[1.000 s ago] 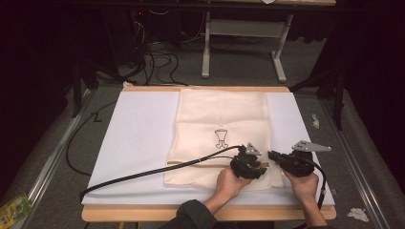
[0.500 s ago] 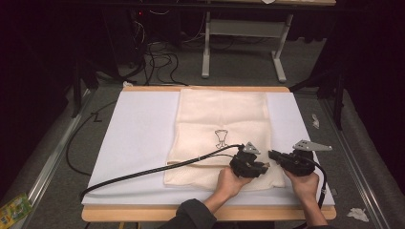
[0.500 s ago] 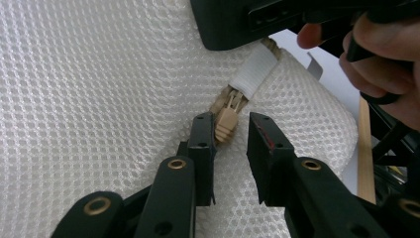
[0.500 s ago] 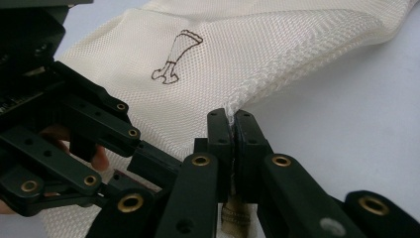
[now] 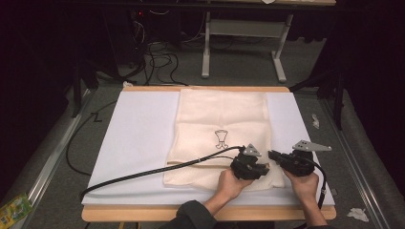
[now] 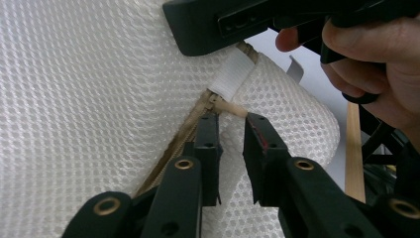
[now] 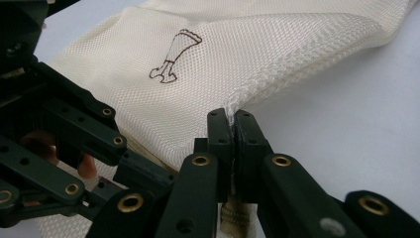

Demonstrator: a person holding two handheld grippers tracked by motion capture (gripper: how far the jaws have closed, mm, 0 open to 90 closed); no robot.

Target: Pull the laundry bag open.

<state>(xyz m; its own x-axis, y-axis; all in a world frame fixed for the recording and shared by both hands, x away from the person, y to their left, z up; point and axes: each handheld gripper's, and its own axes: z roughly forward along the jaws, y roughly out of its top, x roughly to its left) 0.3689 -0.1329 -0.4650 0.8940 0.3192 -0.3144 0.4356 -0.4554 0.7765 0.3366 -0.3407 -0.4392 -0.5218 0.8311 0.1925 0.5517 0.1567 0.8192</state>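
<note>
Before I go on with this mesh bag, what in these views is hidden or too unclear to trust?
- Zipper slider: in the left gripper view the zipper runs behind the left gripper, whose jaws stand apart; no slider can be made out.
- Bag contents: the mesh bag lies flat in the high view; inside unreadable.
- Right gripper: jaws closed on the bag's edge; how much fabric is caught is hidden between them.
- Printed emblem: too small in the high view.
</note>
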